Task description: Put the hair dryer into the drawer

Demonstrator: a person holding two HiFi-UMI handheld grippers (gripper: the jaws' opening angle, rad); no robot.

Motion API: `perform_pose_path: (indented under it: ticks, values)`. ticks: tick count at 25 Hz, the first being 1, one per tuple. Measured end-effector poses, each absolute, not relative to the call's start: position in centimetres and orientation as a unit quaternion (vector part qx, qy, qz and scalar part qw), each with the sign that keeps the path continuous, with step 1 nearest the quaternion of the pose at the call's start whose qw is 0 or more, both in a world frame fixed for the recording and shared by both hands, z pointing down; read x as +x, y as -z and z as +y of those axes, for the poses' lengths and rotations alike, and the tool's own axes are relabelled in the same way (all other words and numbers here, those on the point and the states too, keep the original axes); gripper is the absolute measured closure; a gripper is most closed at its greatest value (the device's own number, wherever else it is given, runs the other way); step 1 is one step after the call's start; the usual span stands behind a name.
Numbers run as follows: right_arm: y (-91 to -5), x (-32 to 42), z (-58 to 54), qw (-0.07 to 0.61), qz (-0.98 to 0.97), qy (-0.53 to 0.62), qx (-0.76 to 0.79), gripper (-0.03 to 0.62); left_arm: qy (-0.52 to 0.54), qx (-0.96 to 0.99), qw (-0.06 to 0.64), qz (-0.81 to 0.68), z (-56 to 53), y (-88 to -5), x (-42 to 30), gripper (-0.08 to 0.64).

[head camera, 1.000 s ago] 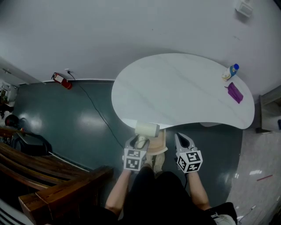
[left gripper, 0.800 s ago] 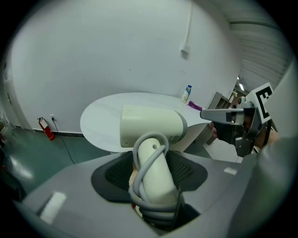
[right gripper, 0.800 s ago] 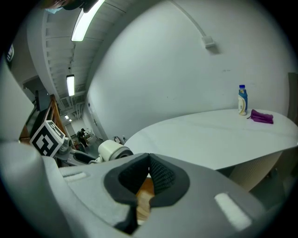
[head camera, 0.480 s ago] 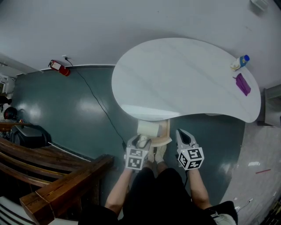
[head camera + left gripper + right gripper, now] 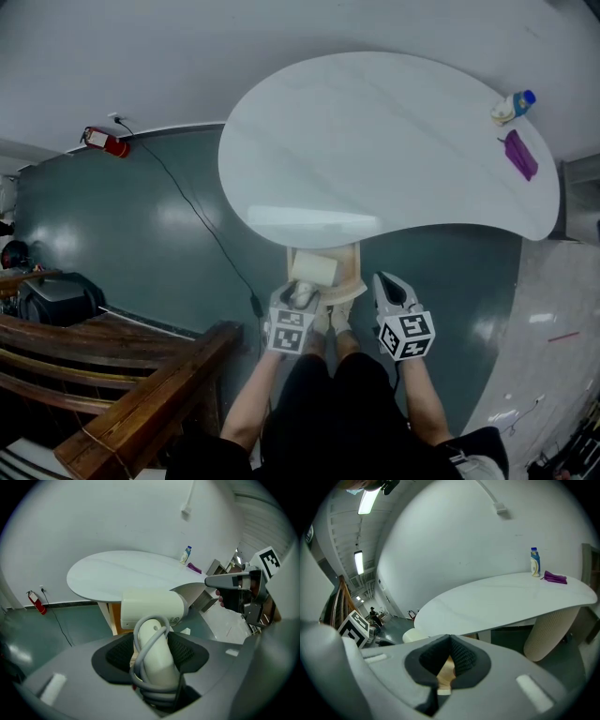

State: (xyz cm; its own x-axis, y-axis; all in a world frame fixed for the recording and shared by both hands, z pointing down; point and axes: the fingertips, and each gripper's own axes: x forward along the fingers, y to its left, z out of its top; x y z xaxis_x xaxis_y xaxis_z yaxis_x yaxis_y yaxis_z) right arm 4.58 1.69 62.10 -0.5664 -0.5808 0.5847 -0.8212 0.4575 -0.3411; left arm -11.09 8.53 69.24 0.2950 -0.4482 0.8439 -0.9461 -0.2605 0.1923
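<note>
hair dryer [image 5: 150, 609]: cream plastic, smooth and a bit glossy. It has a fat barrel with a flat end and a rounded handle.
cord [image 5: 140, 667]: grey, wound in loops round the handle.
drawer [image 5: 349, 272]: light wood, boxy, sticking out from under the near edge of the table.
table [image 5: 375, 141]: white and bean-shaped, with a smooth top and faint streaks.
table leg [image 5: 548, 632]: beige ribbed column.
floor [image 5: 141, 234]: dark teal and shiny.
where the dryer is: in the left gripper [image 5: 152, 639], handle down between the jaws and barrel lying crosswise just past the tips. From the head view the barrel sits over the drawer at the table's edge. Can't tell if it's touching the wood.
left gripper state: black ribbed pads are clamped on the handle from both sides, spread fairly wide because the handle and cord are chunky.
right gripper [image 5: 450, 656]: just beside the left one and holding nothing. The pads meet at the tips, with only a sliver of wood showing through lower down.
far end of table: a small bottle [image 5: 514, 105] and a purple cloth [image 5: 521, 155], well apart from both grippers.
</note>
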Motion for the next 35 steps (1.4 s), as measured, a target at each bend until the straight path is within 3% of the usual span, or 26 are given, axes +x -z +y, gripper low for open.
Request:
perform_pose_path:
  ticks: [35]
  values:
    - [-64.6,5.6,1.9,0.199,-0.811,-0.328,0.442,0.589,-0.444,0.7,0.391,-0.4,6.0,-78.7,-9.4,0.321]
